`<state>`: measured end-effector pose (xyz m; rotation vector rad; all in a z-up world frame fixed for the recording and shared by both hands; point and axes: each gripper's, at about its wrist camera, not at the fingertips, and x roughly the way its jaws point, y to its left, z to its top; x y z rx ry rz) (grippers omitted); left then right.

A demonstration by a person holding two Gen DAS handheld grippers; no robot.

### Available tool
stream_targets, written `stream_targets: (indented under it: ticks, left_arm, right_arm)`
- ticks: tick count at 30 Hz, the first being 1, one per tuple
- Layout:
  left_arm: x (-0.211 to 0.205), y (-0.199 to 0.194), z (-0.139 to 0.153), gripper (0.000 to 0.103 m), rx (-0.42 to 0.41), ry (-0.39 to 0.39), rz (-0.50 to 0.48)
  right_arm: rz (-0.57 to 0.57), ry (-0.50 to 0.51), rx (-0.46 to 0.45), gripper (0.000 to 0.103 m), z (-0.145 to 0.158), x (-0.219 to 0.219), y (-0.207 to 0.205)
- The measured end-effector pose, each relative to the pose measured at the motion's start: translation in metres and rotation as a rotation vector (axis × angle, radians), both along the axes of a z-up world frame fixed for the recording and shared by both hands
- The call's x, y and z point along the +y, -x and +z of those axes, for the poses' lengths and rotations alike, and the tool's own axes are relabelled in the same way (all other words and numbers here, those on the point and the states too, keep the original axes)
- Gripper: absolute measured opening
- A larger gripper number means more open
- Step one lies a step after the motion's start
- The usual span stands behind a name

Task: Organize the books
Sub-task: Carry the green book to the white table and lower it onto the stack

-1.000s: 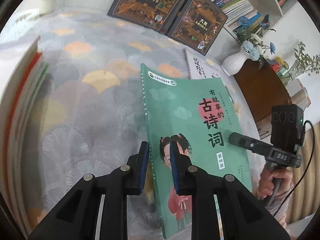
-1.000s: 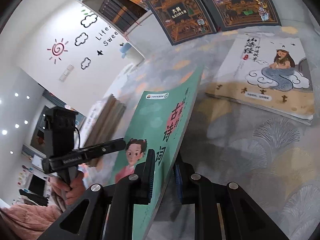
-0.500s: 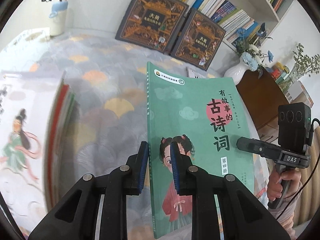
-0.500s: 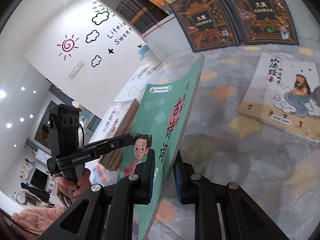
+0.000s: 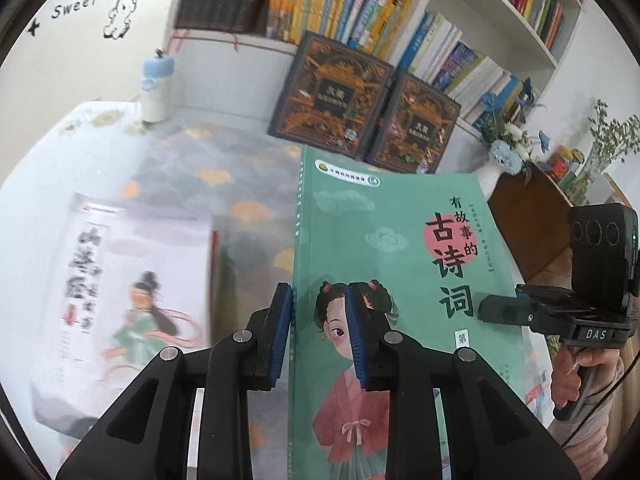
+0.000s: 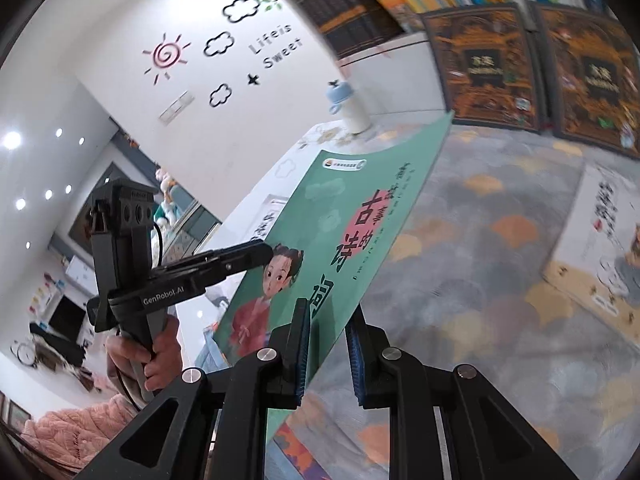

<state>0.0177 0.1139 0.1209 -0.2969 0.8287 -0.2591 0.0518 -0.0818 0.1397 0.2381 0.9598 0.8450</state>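
A green paperback (image 5: 400,248) with a girl in red on its cover is held up above the patterned grey surface (image 5: 224,184). Its spine edge sits between the pads of my left gripper (image 5: 318,296), whose jaws are opening and look just off the book. My right gripper (image 6: 326,312) is shut on the book's (image 6: 340,208) opposite edge. Each gripper shows in the other's view, the right gripper (image 5: 492,312) at the right and the left gripper (image 6: 256,254) at the left, each in a person's hand.
A white picture book (image 5: 132,288) tops a stack at the left. Another white book (image 6: 600,248) lies at the right. Two dark ornate books (image 5: 332,96) lean on a full bookshelf (image 5: 460,52). A blue-capped bottle (image 5: 158,84), a flower vase (image 5: 504,152) and a brown cabinet (image 5: 532,216) stand around.
Both grippers have risen with the green book, lifting it off the surface, so the shelf and the left stack have come into view. The left pads have parted slightly.
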Motion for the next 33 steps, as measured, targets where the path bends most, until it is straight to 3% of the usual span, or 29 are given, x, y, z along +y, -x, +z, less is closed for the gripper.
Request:
stream_targets:
  ticks: [8, 16, 24, 33]
  left_arm:
    - [0.057, 0.010, 0.021, 0.025, -0.055, 0.024, 0.061]
    - [0.112, 0.017, 0.030, 0.028, -0.093, 0.014, 0.142]
    - [0.169, 0.020, 0.005, 0.028, -0.058, 0.052, 0.233]
    - [0.183, 0.016, -0.036, 0.028, 0.011, 0.051, 0.257]
  right_arm:
    - [0.071, 0.022, -0.034, 0.018, 0.017, 0.056, -0.010]
    - [0.166, 0.026, -0.028, 0.019, 0.014, 0.124, -0.022]
    - [0.230, 0.032, 0.032, 0.019, -0.014, 0.179, -0.044]
    - [0.249, 0.155, 0.021, 0.020, -0.052, 0.216, -0.051]
